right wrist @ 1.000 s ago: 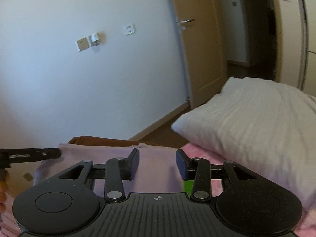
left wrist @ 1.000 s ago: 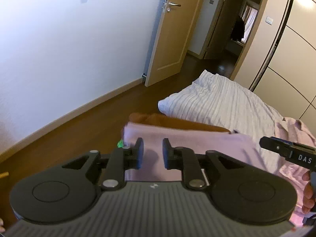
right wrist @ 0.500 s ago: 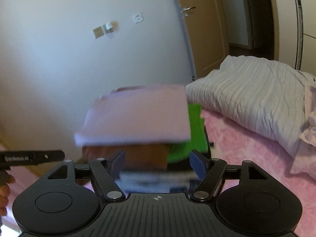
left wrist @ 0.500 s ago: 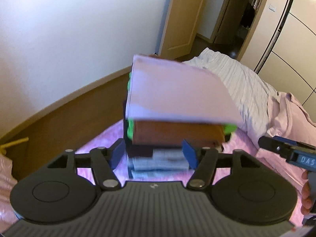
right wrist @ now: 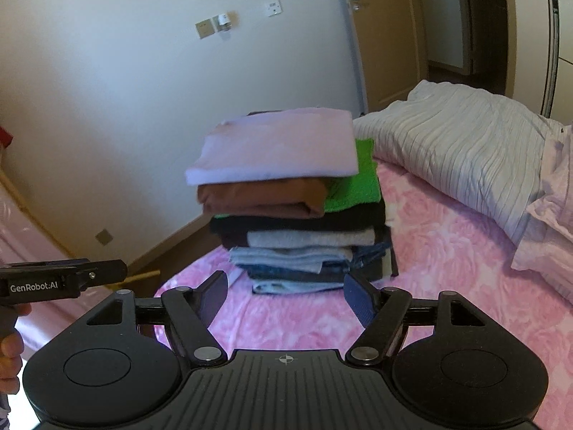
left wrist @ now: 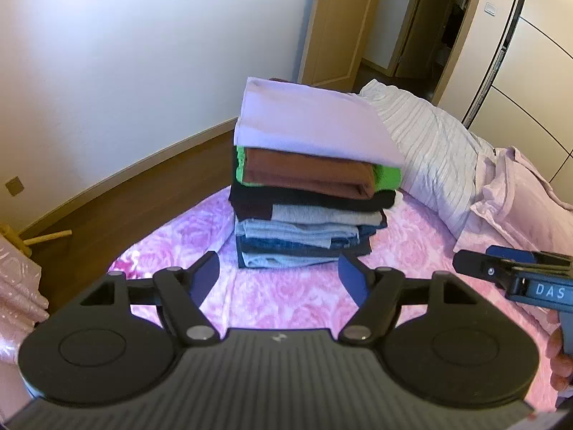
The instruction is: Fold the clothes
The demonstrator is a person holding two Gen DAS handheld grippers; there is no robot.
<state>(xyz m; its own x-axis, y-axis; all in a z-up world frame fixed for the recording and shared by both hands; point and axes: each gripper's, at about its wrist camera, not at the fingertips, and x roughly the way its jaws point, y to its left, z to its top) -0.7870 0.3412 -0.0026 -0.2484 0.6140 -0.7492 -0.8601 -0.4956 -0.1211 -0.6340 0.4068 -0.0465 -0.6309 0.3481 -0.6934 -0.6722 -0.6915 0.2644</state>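
Left wrist view shows you the room first: a pale wall [left wrist: 107, 71] with a wooden skirting board, a dark wood floor [left wrist: 118, 208] at far left, a tan wooden door [left wrist: 333, 25] standing open at the far end, and cream wardrobe panels [left wrist: 530, 82] at far right. Nearer lies the bed with its pink rose-patterned cover [left wrist: 286, 290], a grey-and-white striped quilt [left wrist: 429, 150] heaped to the right, and a pale pink crumpled garment [left wrist: 515, 193] beside it. On the cover, just beyond both tools, stands the tall stack of folded clothes [left wrist: 311, 193], with denim at the bottom, grey and black in the middle, a brown piece over a bright green one, and a flat lilac folded top [left wrist: 308, 122] crowning it. Your left gripper [left wrist: 279, 272] has its jaws spread wide and grips nothing; your right gripper [right wrist: 284, 294] is equally wide apart and empty, both clear of the pile. This looks like the end of a stacking step. Next you would likely reach right for the crumpled pink garment, and the pile leans a little, so give it room as you pass.
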